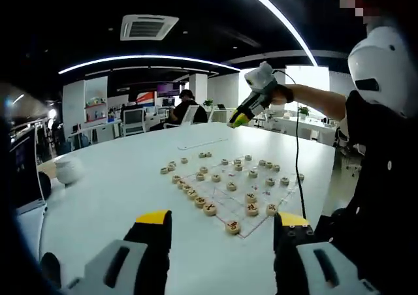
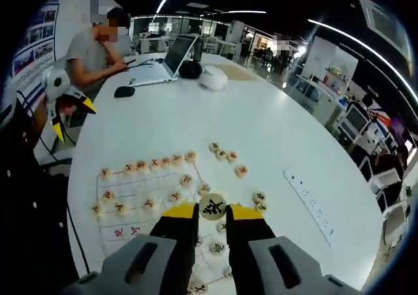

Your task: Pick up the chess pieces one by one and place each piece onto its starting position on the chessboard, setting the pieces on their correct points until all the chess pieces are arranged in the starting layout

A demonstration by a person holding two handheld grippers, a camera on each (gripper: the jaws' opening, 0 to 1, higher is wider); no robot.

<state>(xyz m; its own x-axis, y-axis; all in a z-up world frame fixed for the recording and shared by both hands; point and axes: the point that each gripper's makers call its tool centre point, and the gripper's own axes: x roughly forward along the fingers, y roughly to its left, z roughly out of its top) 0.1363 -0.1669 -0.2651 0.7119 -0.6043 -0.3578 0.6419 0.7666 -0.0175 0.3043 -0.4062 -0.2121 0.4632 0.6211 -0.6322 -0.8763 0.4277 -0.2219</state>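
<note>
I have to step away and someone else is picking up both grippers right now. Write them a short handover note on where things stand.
Right gripper: shut on a chess piece, held above the chessboard.
Left gripper: open, holding nothing, raised above the white table on the near side of the board.
Pieces: one row and several more sit on the board's points; a loose group lies on the table just off the board's edge.
Done: part of the layout is filled.
Left: set down the held piece on its point, then place the loose ones one by one.
</note>
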